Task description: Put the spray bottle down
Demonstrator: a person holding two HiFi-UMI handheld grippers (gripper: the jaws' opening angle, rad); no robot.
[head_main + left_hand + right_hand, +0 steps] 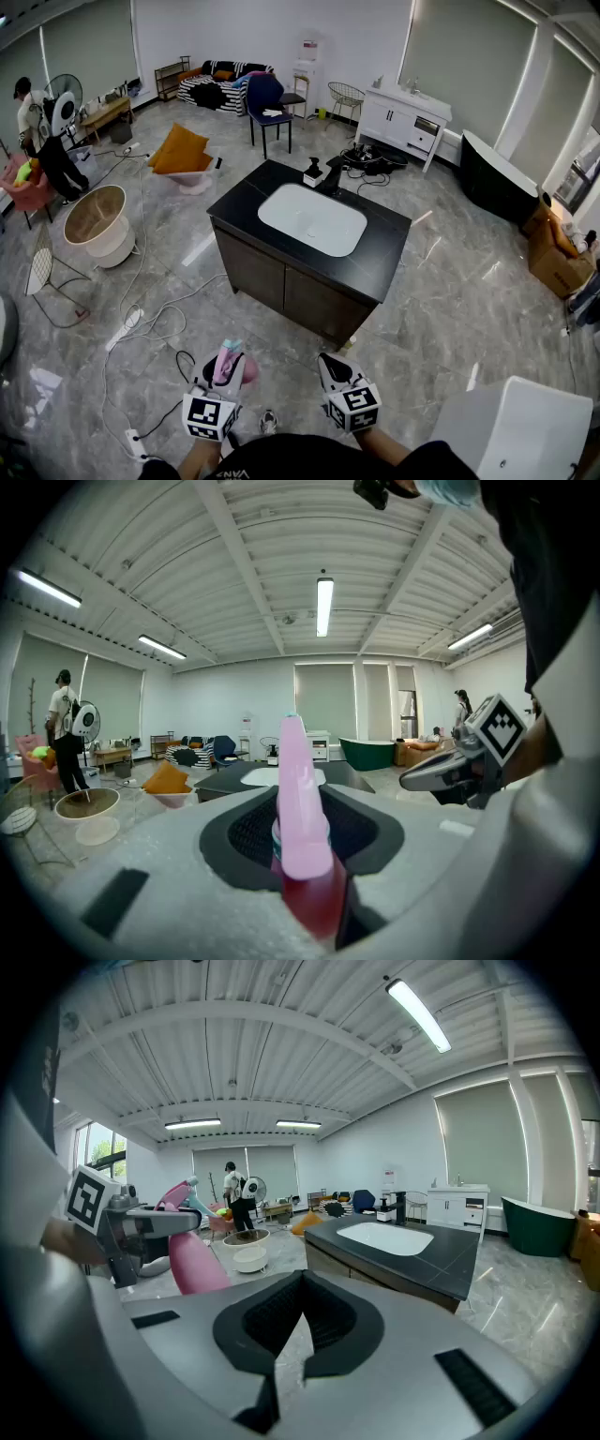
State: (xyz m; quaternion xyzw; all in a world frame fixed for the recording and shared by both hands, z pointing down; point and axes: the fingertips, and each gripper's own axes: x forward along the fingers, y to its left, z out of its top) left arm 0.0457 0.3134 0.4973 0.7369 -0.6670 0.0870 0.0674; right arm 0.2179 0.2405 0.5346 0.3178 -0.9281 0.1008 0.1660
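Low in the head view, the left gripper (223,373) is clamped on the pink plastic spray bottle (302,808), probably for carrying to the black-topped desk (375,253) at mid-frame. The right gripper (333,367) has its jaws together and holds nothing.

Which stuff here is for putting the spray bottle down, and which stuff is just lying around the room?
For the job:
- pink plastic spray bottle, clamped in the left gripper
- black-topped vanity counter with a white basin, probably where the bottle goes

Just lying about:
- orange cushion
- round beige tub
- white power strip with cables
- dark blue chair
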